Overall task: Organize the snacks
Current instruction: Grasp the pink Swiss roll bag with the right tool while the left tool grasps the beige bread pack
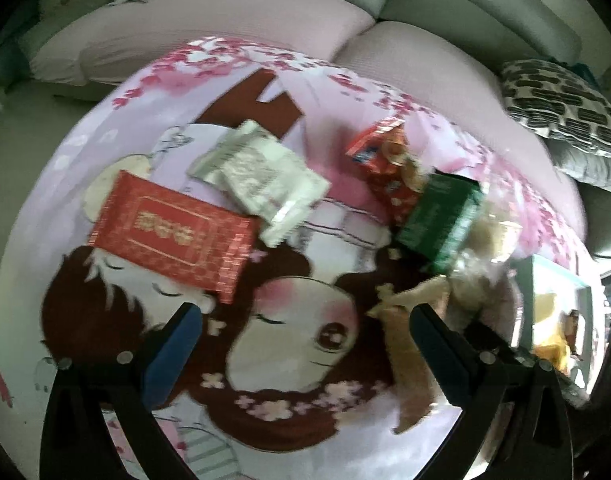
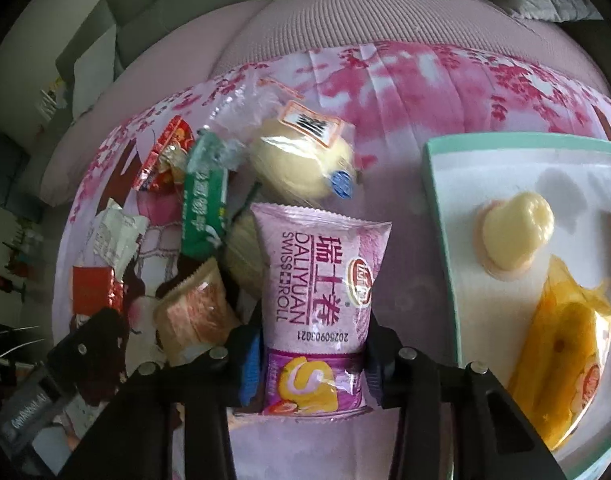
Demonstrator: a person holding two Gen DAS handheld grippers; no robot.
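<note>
My right gripper (image 2: 311, 360) is shut on a pink Swiss roll packet (image 2: 319, 280), held over the cartoon cloth, left of the white tray (image 2: 445, 216). The tray holds a heart-shaped jelly (image 2: 517, 236) and a yellow packet (image 2: 561, 364). My left gripper (image 1: 305, 344) is open and empty above the cloth. In front of it lie a red packet (image 1: 173, 232), a silver packet (image 1: 257, 176), a green packet (image 1: 441, 216) and a red-orange packet (image 1: 389, 160).
A round bun in clear wrap (image 2: 305, 160), a green packet (image 2: 205, 200) and a toast packet (image 2: 193, 312) lie left of the Swiss roll. Pink sofa cushions (image 1: 225, 28) and a patterned pillow (image 1: 561, 108) lie behind the cloth.
</note>
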